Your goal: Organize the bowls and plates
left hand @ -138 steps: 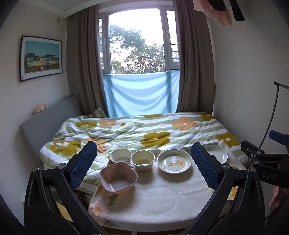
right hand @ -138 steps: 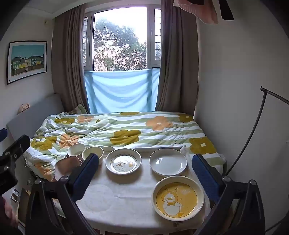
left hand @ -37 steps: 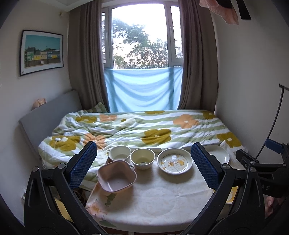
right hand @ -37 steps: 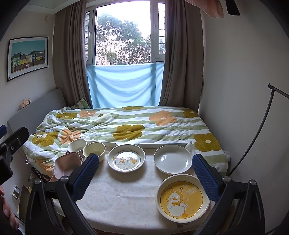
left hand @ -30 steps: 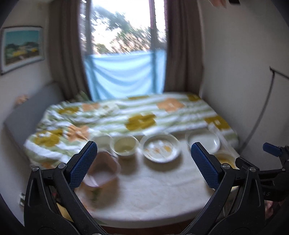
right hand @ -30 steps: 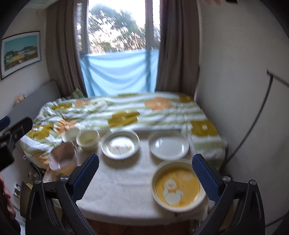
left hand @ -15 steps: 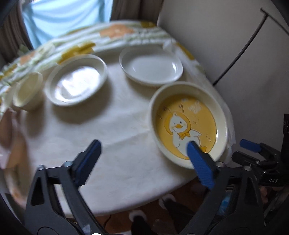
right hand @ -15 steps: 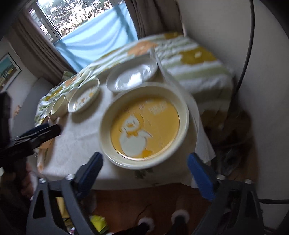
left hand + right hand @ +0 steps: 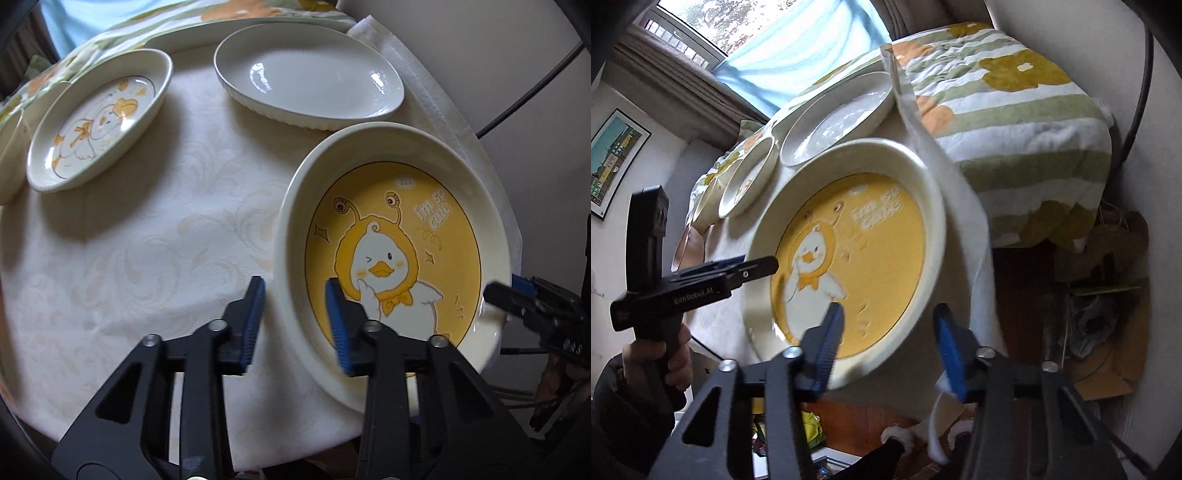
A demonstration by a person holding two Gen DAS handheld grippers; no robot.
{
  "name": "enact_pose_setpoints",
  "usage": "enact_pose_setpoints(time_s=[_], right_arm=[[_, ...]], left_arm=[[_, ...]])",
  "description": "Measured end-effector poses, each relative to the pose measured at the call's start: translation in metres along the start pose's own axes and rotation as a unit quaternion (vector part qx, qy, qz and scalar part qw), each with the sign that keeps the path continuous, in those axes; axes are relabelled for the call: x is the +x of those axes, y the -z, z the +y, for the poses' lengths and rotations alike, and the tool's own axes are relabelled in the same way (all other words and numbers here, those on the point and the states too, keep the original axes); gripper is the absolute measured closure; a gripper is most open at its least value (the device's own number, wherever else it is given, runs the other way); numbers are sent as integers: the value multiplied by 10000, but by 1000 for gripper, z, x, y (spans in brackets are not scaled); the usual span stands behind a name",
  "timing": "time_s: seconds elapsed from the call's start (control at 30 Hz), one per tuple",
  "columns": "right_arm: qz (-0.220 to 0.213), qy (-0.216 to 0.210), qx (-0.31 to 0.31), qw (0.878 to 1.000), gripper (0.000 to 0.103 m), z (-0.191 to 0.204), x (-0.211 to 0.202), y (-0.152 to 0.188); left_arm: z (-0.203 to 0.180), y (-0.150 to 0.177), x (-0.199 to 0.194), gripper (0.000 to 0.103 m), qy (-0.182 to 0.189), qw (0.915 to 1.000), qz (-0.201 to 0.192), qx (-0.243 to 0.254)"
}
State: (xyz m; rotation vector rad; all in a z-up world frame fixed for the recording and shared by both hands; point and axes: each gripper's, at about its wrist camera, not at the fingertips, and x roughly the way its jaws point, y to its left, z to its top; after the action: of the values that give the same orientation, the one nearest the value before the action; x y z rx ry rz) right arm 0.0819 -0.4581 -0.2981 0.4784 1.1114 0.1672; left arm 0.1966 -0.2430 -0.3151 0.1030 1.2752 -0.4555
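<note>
A large cream plate with a yellow duck picture point(image 9: 399, 236) sits at the near right edge of the table. My left gripper point(image 9: 295, 321) straddles its near left rim, jaws partly closed with a gap still showing. My right gripper point(image 9: 890, 343) straddles the plate point(image 9: 857, 251) at its opposite rim, jaws also partly closed and not clamped. A plain white plate point(image 9: 310, 81) lies behind it, and a smaller duck plate point(image 9: 99, 118) lies to the left.
The round table has a cream cloth point(image 9: 147, 240). A cream bowl's edge point(image 9: 9, 155) shows at far left. The flowered bed quilt point(image 9: 1015, 92) lies beyond the table. Cardboard and clutter point(image 9: 1108, 295) sit on the floor at right.
Both grippers have dropped from a high room view down to the big duck plate and narrowed their jaws around its opposite rims.
</note>
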Motion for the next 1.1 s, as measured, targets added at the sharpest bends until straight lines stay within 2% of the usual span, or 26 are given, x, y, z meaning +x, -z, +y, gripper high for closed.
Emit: enact_pose_setpoints(time_s=[0.13, 0.23, 0.67, 0.87, 1.1], right_arm=[[4, 5, 11, 10000, 82, -10, 5, -13], [8, 37, 1, 10000, 87, -14, 10, -20], [79, 99, -594, 9982, 88, -2, 6, -32], [64, 23, -996, 9950, 88, 27, 4, -44], [-9, -211, -1350, 9906, 88, 95, 6, -46]], left_arm=[[-4, -4, 2, 80, 28, 9999, -62, -106], [-3, -4, 2, 81, -2, 9998, -109, -176], [7, 6, -13, 81, -97, 9986, -365, -377], [29, 19, -49, 81, -116, 9949, -675, -735], [80, 40, -105, 81, -289, 9902, -967, -960]])
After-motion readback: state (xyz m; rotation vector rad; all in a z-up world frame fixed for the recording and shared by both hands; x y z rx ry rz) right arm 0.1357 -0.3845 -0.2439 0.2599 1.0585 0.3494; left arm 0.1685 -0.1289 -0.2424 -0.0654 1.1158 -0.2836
